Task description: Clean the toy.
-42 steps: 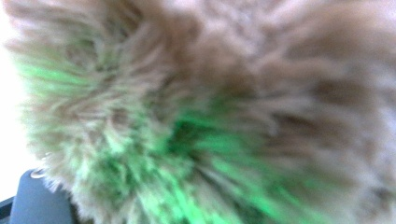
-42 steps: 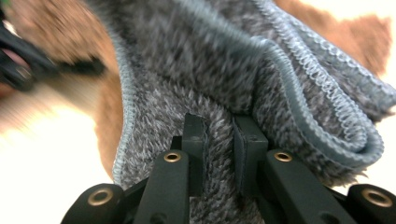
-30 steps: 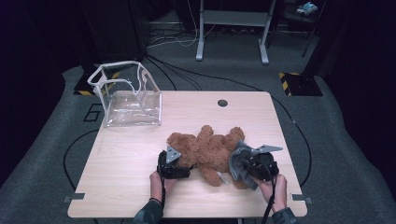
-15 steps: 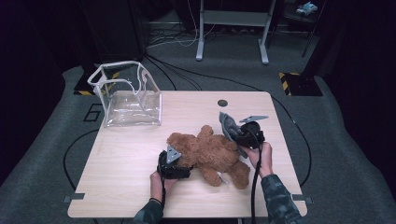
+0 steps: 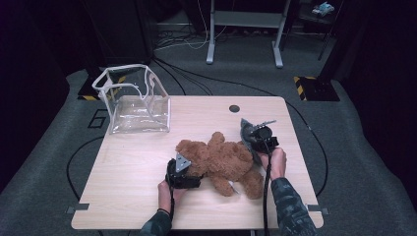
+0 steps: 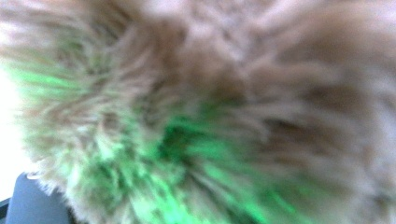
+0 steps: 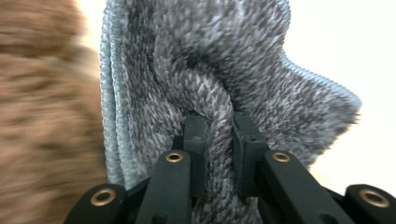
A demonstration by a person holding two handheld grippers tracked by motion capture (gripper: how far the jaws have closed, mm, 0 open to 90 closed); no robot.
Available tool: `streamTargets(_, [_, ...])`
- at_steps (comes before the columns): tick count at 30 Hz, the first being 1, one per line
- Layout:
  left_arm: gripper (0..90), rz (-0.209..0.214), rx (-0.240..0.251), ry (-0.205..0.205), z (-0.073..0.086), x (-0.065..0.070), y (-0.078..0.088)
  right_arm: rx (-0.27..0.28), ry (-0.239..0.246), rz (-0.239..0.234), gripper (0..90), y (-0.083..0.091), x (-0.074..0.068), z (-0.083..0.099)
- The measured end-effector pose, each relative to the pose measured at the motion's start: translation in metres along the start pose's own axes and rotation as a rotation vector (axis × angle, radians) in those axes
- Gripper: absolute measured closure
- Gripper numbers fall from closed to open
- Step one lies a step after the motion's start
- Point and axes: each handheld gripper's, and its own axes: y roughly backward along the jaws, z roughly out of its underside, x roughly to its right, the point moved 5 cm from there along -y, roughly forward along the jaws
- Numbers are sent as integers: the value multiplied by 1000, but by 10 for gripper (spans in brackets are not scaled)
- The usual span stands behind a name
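Wiping teddy bear [image 5: 216,160] at the table [image 5: 147,196] middle | right gripper [image 5: 252,139] pinches grey cloth [image 7: 219,79] beside bear's side | left gripper [image 5: 183,173] pressed into the fur, fingers hidden, cannot tell | clear bag [image 5: 133,101] far behind bear, empty; packing not started

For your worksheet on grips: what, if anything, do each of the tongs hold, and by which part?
The right tongs pinch a fold of the grey cloth. The left tongs sit against the teddy bear at its head end; whether they grip it cannot be told.
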Motion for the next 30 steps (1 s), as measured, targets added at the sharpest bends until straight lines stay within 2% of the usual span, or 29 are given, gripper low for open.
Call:
streamTargets(2, [133,1,6,10,0,1,0,-28,-39,26,787,-1,14,2])
streamTargets(3, [133,0,5,7,0,0,0,-32,-58,18,786,0,19,4])
streamTargets(5, [133,-1,6,3,0,0,0,-1,-95,-42,784,6,24,7])
streamTargets(7, [133,-1,4,6,0,0,0,38,-92,-59,783,16,24,7])
streamTargets(8, [133,-1,5,5,0,0,0,62,-93,-83,783,24,21,6])
streamTargets(12, [133,-5,10,9,0,1,-1,131,-33,-162,782,41,4,-2])
streamTargets(14, [133,-6,10,9,0,1,-1,127,24,-235,781,43,-13,-3])
streamTargets(15, [132,-7,10,8,0,1,-1,118,63,-245,780,40,-22,-3])
streamTargets(16, [132,-8,9,8,0,1,-1,98,97,-221,780,37,-29,-3])
streamTargets(17, [132,-8,9,7,0,1,-1,82,113,-220,781,33,-34,-1])
streamTargets(20, [132,-8,10,7,0,1,-1,48,90,-209,784,19,-31,1])
streamTargets(24, [132,-7,10,7,0,1,-1,19,49,-139,787,4,-19,8])
streamTargets(27, [132,-7,11,6,0,1,-1,-4,48,-66,787,-1,-5,11])
streamTargets(29, [132,-8,10,6,0,1,-1,-56,37,2,786,-5,11,16])
streamTargets(30, [132,-7,10,7,0,1,-1,-74,26,8,785,-6,16,18])
